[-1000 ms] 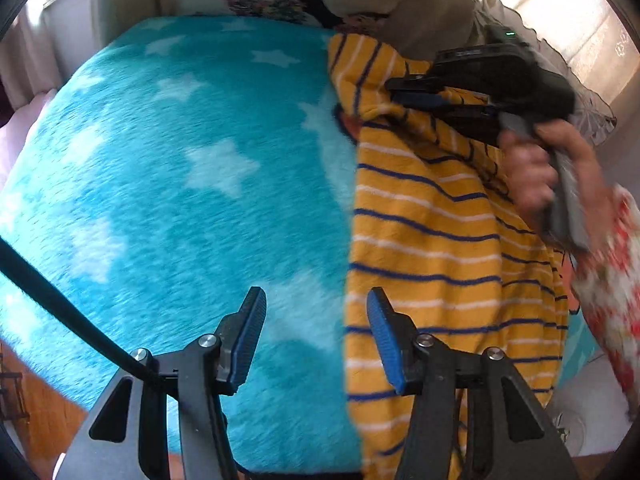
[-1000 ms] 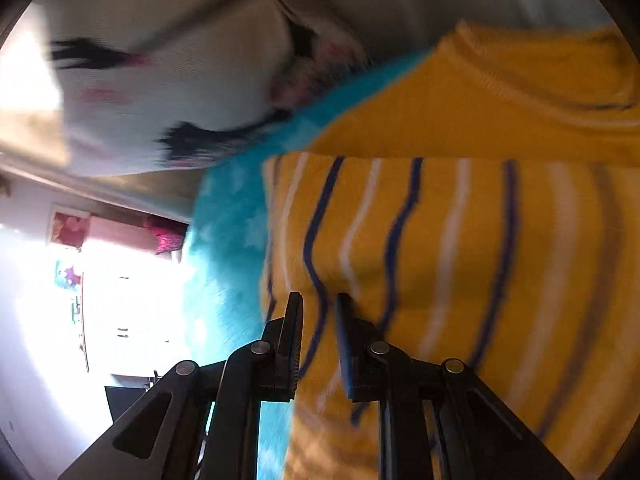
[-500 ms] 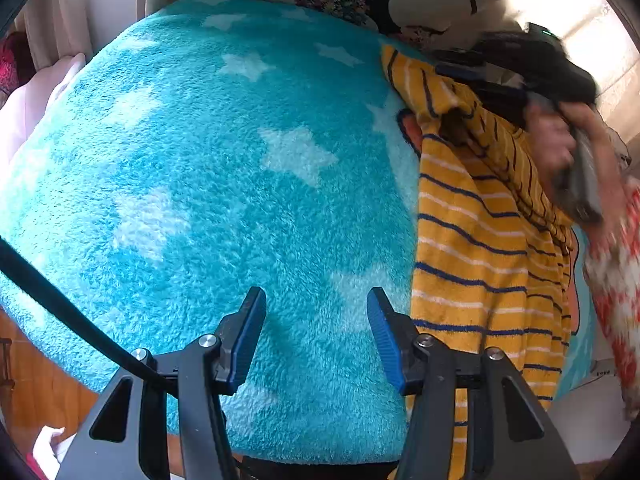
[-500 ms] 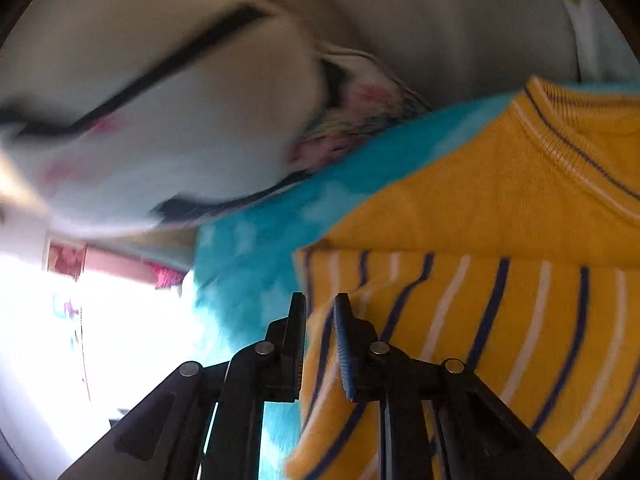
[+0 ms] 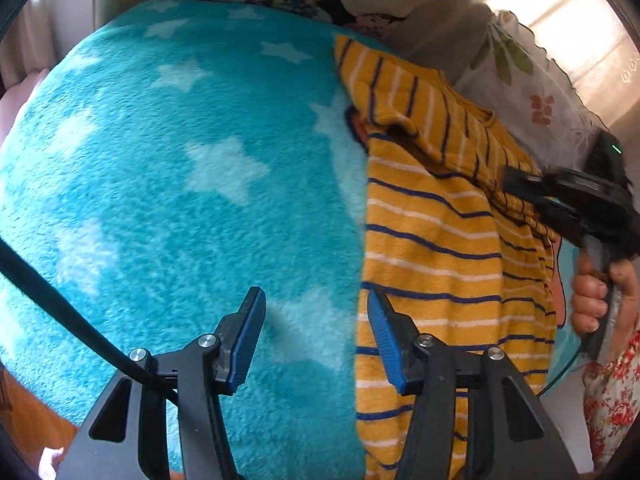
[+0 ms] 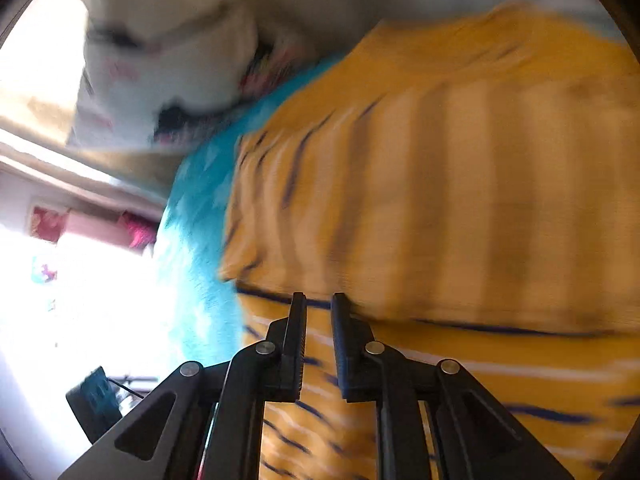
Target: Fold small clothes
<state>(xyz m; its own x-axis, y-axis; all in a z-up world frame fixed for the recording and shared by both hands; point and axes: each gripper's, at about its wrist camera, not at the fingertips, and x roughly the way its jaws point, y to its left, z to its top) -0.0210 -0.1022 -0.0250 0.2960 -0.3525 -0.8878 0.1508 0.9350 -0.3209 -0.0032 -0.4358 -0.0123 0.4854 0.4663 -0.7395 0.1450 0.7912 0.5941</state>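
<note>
What changed: A second ago my right gripper point(image 5: 516, 186) was up by the far end of the yellow knit top with blue and white stripes point(image 5: 432, 240). Now it is sitting lower, at the right edge of the top, and a sleeve flap is lying folded across the top's chest.
What that means: I am guessing the first side fold is going in, and the other side and the bottom are still waiting.
Top: It is lying on the fluffy blue blanket with white stars point(image 5: 180, 200), over on the right part.
Right gripper: Its fingers are almost together in the blurry right view, and I am thinking they are pinching the top's cloth.
Left gripper point(image 5: 316, 338): It is hanging wide open over the blanket, holding nothing, with one finger just over the top's left edge.
Hand: The person's hand point(image 5: 600, 300) is squeezing the right handle.
</note>
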